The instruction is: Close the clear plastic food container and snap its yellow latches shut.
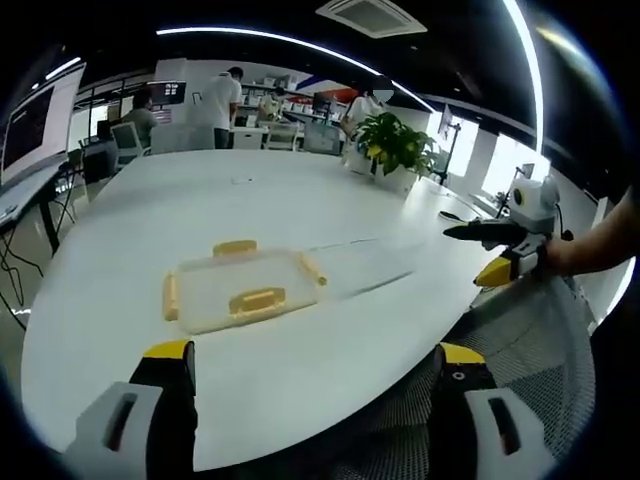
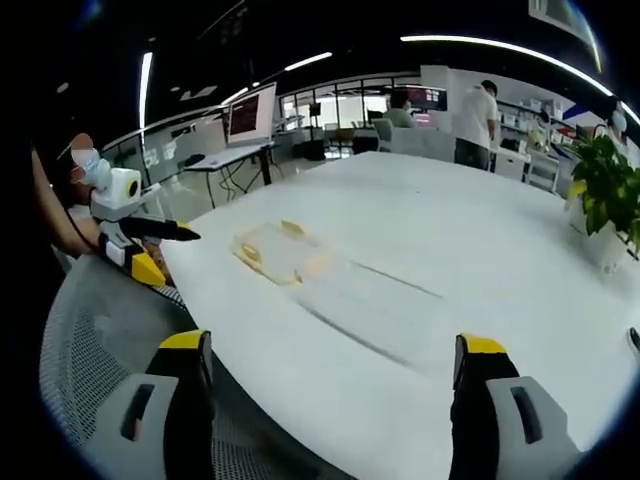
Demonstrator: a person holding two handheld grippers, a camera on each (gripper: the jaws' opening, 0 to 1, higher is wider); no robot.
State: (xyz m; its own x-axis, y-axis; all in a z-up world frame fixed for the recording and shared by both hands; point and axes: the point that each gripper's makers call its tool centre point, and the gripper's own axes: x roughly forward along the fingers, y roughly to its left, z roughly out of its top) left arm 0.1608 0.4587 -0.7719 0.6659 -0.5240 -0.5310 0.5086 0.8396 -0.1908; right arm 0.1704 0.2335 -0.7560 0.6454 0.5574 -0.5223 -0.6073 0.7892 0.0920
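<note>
While both grippers hang over the near edge of the white table, the container lies flat on it, well ahead of them and untouched. From the left gripper, whose jaws stand wide apart with nothing between them, the container sits at about 11 o'clock, its yellow latches on its rim and a clear lid spread beside it at 3 o'clock. From the right gripper, also wide and empty, the container lies at 11 o'clock, further off. The left gripper view also takes in the right gripper at 3 o'clock and a potted plant at 1 o'clock. The right gripper view catches the left gripper at 9 o'clock, above a mesh chair.
</note>
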